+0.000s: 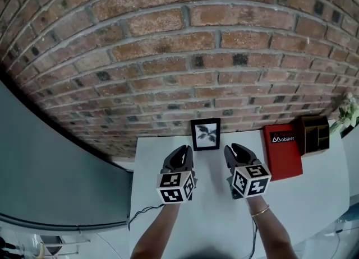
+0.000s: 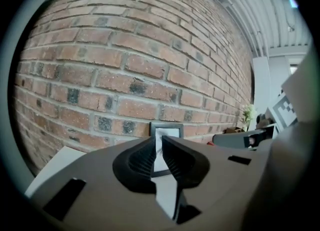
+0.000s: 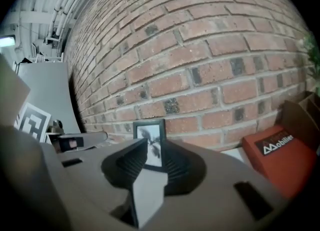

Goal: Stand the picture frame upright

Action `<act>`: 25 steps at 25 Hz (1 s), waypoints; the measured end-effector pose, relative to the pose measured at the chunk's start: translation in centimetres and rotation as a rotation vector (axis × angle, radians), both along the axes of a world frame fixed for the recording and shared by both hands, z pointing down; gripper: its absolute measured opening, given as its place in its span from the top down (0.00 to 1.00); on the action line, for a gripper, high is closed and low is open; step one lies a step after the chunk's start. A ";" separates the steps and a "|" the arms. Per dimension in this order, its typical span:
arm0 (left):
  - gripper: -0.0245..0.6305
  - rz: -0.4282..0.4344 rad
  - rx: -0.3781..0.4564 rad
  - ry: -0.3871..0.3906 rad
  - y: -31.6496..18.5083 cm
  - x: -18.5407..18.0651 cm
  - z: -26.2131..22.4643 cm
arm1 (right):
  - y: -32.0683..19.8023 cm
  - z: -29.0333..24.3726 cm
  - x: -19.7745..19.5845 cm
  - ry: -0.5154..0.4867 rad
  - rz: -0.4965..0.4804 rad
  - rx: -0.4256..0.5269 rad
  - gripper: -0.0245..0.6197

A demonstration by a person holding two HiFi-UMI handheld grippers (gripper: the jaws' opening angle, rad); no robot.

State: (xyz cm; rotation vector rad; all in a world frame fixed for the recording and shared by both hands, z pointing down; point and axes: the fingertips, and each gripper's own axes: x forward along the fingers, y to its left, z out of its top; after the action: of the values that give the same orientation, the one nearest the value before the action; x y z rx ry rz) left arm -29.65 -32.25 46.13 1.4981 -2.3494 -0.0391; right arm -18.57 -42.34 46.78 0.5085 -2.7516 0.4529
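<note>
At 7 o'clock of the picture frame (image 1: 205, 134): left gripper (image 1: 182, 152), jaws a narrow gap apart, gripping nothing, over the white table (image 1: 210, 202). Centre, against the brick wall (image 1: 168, 56): picture frame, upright, apart from both grippers. At its 5 o'clock: right gripper (image 1: 238, 152), wider open, empty. At 3 o'clock of the frame: red box (image 1: 282, 150), then brown organizer (image 1: 314, 134).

Place: we read this as a workroom, an office or a lab studio.
Wall: bare red-brown brick wall (image 1: 185, 45) behind a plain white rectangular table (image 1: 213, 224).
Ceiling: exposed white pipes (image 3: 55, 22) overhead.
Divider: flat grey partition panel (image 1: 45, 162) at our left.
Tabletop: red printed box (image 1: 282, 150), brown wooden desk organiser (image 1: 314, 133), black picture frame (image 1: 205, 134) — office furnishings.
</note>
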 end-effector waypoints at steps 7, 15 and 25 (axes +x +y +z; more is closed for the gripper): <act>0.97 0.019 0.021 -0.027 3.7 2.7 -2.4 | 3.8 -2.0 3.5 0.019 -0.005 -0.005 0.82; 0.97 0.055 0.032 -0.051 7.8 5.4 -4.7 | 6.8 -3.7 8.2 0.030 0.056 0.020 0.94; 0.97 0.071 0.025 -0.059 12.0 8.1 -5.0 | 11.1 -4.3 12.4 0.051 0.093 0.048 0.96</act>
State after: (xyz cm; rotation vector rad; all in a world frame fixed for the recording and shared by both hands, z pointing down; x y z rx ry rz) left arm -21.58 -20.27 41.15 1.6142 -2.3475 -0.0067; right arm -6.21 -31.19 42.47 0.6534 -2.7037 0.3909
